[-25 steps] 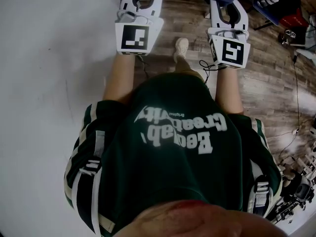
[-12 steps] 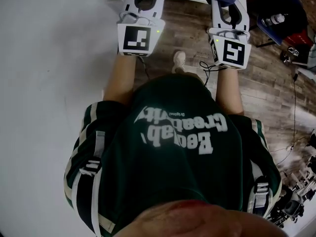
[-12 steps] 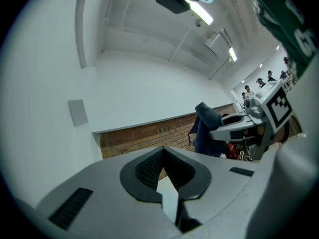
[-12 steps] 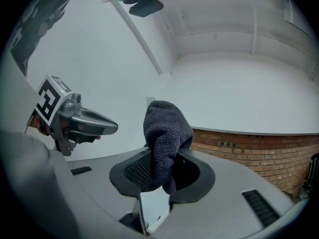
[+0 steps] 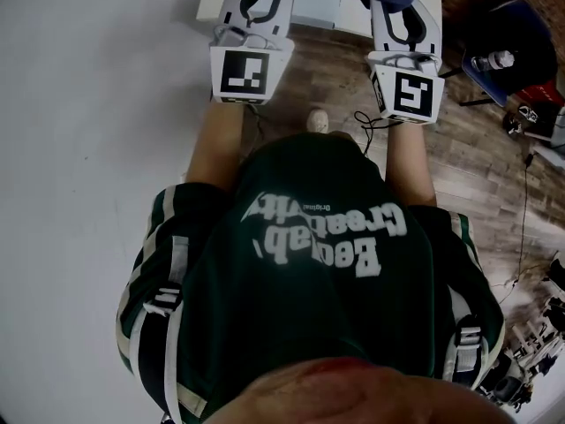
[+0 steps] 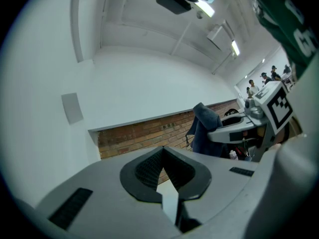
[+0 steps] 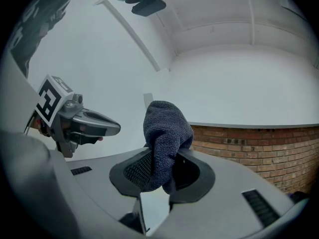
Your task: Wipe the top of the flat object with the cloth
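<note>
Left gripper [image 6: 162, 156], jaws pressed together on nothing, right gripper [image 7: 157, 171] clamped on dark blue cloth [image 7: 164, 133], cloth raised at white flat surface's [image 5: 313, 3] near edge, more of that surface in head view than half a second earlier.

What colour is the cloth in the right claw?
The cloth is dark blue-grey, plain, no pattern; clearest in the right gripper view.

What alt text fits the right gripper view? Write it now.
The right tongs are shut on a dark grey cloth that bunches up above them. The left tongs show at the left, with a white wall and a brick band behind.
</note>
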A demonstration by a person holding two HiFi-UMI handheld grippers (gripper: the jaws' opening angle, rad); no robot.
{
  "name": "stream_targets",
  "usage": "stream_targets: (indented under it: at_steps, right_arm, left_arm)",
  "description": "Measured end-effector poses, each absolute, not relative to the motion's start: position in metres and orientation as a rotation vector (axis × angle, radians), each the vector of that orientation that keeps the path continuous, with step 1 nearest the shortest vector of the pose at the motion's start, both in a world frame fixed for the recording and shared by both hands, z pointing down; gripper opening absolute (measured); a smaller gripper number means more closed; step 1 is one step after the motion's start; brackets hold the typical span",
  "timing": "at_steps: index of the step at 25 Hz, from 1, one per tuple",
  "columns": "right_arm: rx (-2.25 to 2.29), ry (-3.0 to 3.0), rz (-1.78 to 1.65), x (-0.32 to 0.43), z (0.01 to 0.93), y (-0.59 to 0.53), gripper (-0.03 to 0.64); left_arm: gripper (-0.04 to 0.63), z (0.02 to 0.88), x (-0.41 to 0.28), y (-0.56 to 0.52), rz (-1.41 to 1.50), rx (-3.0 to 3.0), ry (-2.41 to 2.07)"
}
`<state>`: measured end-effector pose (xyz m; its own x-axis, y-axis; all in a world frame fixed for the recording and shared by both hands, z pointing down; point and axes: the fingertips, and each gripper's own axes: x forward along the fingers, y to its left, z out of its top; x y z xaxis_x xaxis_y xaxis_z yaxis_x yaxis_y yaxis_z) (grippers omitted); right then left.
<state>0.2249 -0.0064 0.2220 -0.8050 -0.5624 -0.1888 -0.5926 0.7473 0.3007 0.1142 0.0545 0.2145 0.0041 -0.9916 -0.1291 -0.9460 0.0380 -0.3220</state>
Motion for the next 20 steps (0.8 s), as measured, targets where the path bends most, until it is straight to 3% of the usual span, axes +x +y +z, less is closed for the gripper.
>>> stream_targets:
  at_steps: [6, 20]
  right_arm:
    - [-0.944, 2.887, 0.494, 0.194, 0.224, -0.078, 0.086]
    - [-0.842, 2.93, 0.53, 0.186, 0.248, -0.083, 0.086]
  left_arm:
    - [0.002, 0.218, 0.081, -0.016, -0.22, -2.001, 2.037]
    - [0.002, 0.244, 0.087, -0.041, -0.228, -1.994, 2.05]
